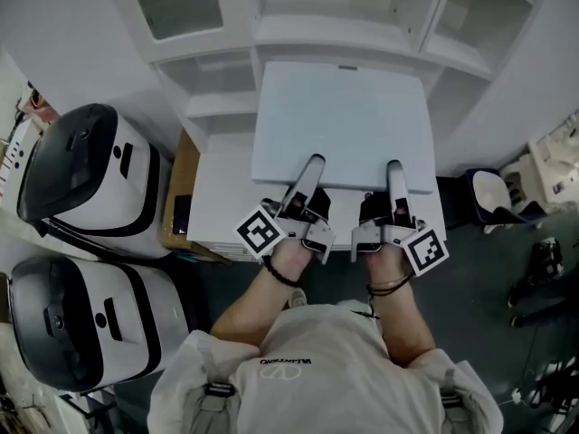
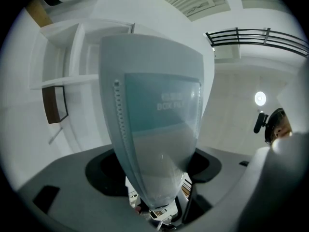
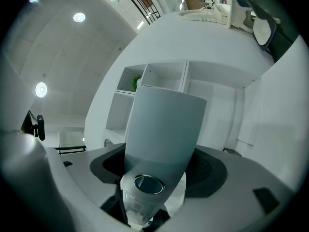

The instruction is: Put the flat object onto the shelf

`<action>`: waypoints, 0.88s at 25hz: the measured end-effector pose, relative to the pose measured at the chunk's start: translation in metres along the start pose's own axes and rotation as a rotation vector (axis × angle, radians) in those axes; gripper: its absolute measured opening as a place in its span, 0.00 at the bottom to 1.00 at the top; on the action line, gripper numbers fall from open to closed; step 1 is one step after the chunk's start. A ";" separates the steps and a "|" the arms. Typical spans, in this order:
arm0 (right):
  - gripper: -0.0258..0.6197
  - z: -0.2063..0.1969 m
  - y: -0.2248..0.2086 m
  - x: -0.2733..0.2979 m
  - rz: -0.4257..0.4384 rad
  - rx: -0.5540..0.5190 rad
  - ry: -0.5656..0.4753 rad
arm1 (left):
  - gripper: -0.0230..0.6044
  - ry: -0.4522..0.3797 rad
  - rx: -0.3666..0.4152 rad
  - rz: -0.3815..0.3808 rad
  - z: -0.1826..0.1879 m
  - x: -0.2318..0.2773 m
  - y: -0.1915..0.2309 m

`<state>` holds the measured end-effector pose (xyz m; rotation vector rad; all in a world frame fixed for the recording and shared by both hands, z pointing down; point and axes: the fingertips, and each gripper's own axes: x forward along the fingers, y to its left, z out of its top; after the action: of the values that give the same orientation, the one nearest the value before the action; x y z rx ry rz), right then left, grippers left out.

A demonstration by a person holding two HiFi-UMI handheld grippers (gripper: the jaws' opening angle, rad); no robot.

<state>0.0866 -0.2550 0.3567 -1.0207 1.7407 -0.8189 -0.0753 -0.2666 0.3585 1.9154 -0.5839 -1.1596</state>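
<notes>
Both left gripper (image 1: 313,164) and right gripper (image 1: 394,166) seemingly clamp box file (image 1: 339,120).

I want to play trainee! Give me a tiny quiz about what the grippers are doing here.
1. True or false: the box file already sits inside the white shelf.
2. How many grippers hold the box file? A) none B) one C) two
3. Fill in: the black-and-white machines stand on the person's ____ side.
Key: 1 false, the left gripper and right gripper hold it outside; 2 C; 3 left.
</notes>
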 end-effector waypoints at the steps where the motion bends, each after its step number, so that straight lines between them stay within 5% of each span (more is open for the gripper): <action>1: 0.57 0.001 0.002 0.001 0.006 -0.001 -0.006 | 0.56 0.004 0.001 -0.002 0.001 0.002 -0.003; 22: 0.57 0.045 0.002 0.158 0.067 0.087 -0.037 | 0.56 -0.003 0.057 0.032 0.069 0.141 0.004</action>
<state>0.0921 -0.3996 0.2794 -0.9100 1.6839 -0.8207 -0.0692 -0.3976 0.2725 1.9456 -0.6532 -1.1362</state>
